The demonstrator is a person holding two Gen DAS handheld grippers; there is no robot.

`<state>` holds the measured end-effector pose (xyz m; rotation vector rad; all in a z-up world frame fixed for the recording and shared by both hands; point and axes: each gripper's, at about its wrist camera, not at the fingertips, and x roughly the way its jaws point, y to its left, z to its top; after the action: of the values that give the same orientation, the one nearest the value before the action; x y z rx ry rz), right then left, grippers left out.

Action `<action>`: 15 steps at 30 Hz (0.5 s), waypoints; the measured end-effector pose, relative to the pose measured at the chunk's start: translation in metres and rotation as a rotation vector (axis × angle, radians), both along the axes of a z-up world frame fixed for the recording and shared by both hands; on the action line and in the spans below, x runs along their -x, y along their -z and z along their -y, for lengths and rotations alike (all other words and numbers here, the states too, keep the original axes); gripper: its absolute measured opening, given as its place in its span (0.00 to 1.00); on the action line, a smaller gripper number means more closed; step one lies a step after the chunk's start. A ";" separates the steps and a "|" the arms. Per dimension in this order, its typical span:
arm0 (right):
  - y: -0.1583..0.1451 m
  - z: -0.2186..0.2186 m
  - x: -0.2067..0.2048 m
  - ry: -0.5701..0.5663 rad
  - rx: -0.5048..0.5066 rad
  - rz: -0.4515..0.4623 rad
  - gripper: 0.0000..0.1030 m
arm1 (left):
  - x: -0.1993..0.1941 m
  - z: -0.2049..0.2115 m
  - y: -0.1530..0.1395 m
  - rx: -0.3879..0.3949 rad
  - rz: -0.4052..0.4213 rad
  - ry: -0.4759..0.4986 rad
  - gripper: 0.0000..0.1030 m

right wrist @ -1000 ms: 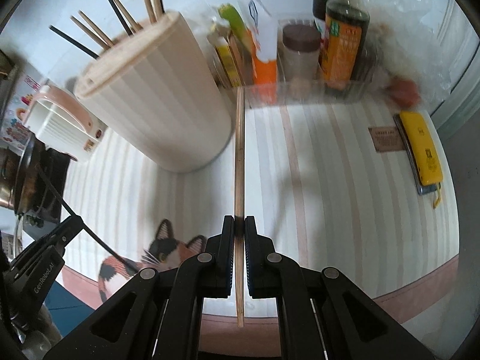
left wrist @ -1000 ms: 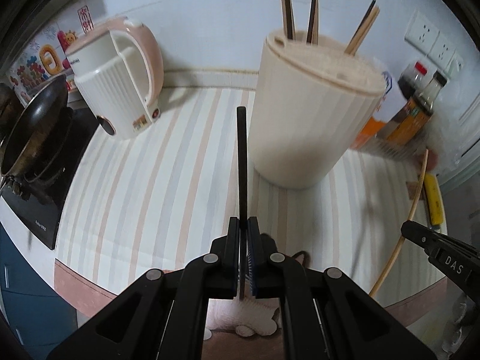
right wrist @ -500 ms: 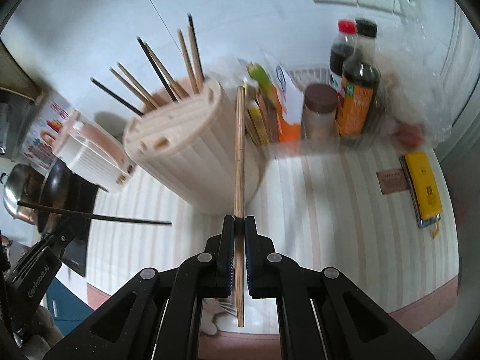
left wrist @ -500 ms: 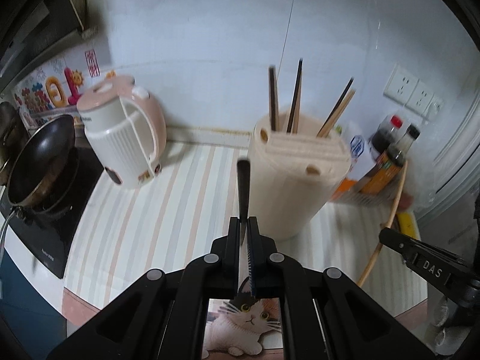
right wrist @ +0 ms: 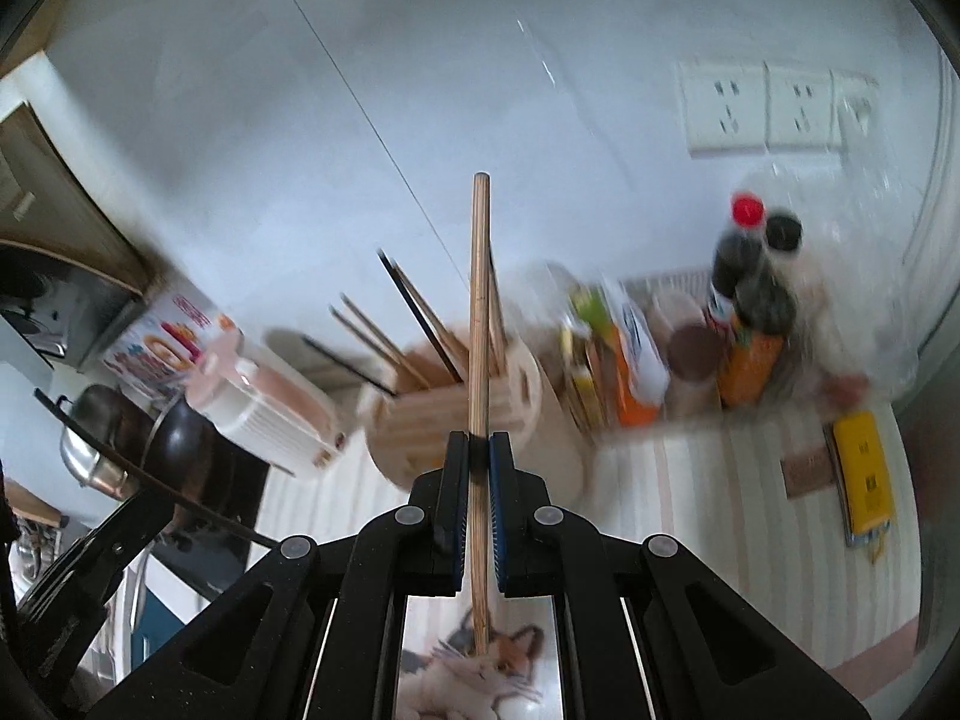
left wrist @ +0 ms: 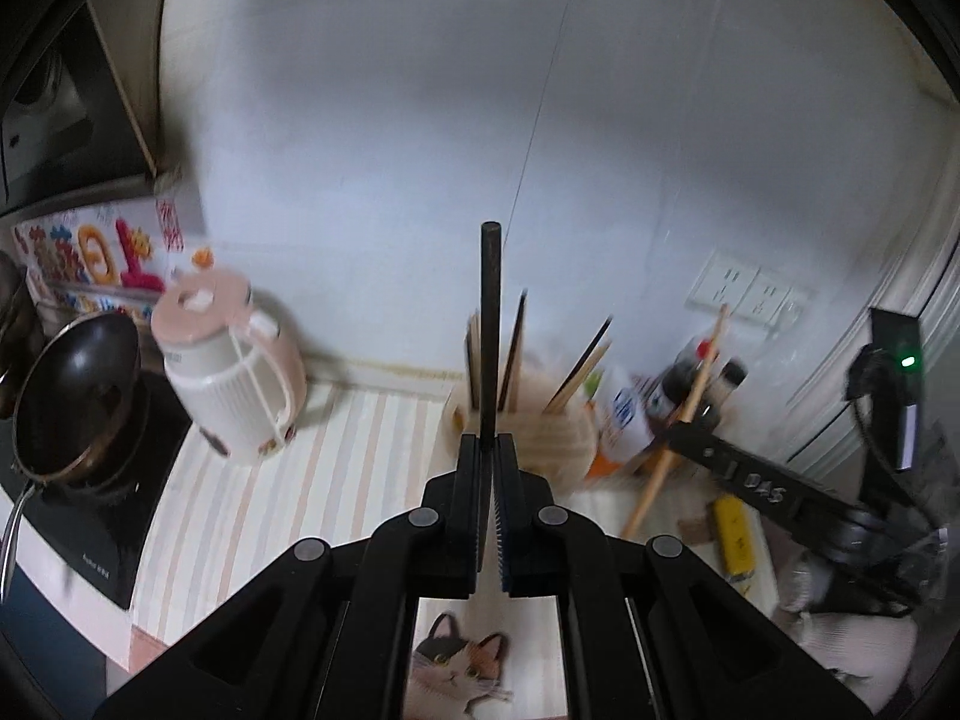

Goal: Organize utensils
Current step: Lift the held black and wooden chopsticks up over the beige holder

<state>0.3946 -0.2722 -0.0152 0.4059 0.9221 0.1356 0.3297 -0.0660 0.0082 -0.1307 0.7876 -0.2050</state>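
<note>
Now we carry one chopstick in each gripper, both held above and in front of the utensil holder, the ribbed cream cylinder on the striped counter. Our left gripper has its jaws pressed tight on a dark chopstick, which stands up from the pads with its blunt end well above the holder's rim. Our right gripper pinches a light wooden chopstick the same way, part of the stick also hanging below the pads toward us.

Several chopsticks, dark and pale, already lean out of the slots in the holder's top, so we judge part of the sorting done. The two in our grip are not yet in: neither touches the holder.

Left of the holder sits a pink and white kettle, and beyond that a black pan on a cooktop. Right of the holder, sauce bottles and packets crowd against the wall, with a yellow object lying farther right on the counter.

What remains for us, we reckon, is to tip each stick over and drop it into a free slot.
</note>
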 end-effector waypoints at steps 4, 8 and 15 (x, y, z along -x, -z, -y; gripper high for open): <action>-0.027 0.003 -0.020 0.013 0.008 0.064 0.06 | -0.012 0.001 -0.028 0.017 0.053 -0.001 0.02; -0.043 0.008 -0.045 0.051 0.022 0.115 0.06 | -0.035 0.004 -0.040 0.024 0.078 -0.008 0.02; -0.039 0.008 -0.093 0.101 0.028 0.166 0.06 | -0.086 0.018 -0.029 0.020 0.041 -0.009 0.02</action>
<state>0.4876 -0.2802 0.0242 0.4085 0.7377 0.0627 0.4158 -0.0836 0.0377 -0.1481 0.7443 -0.2067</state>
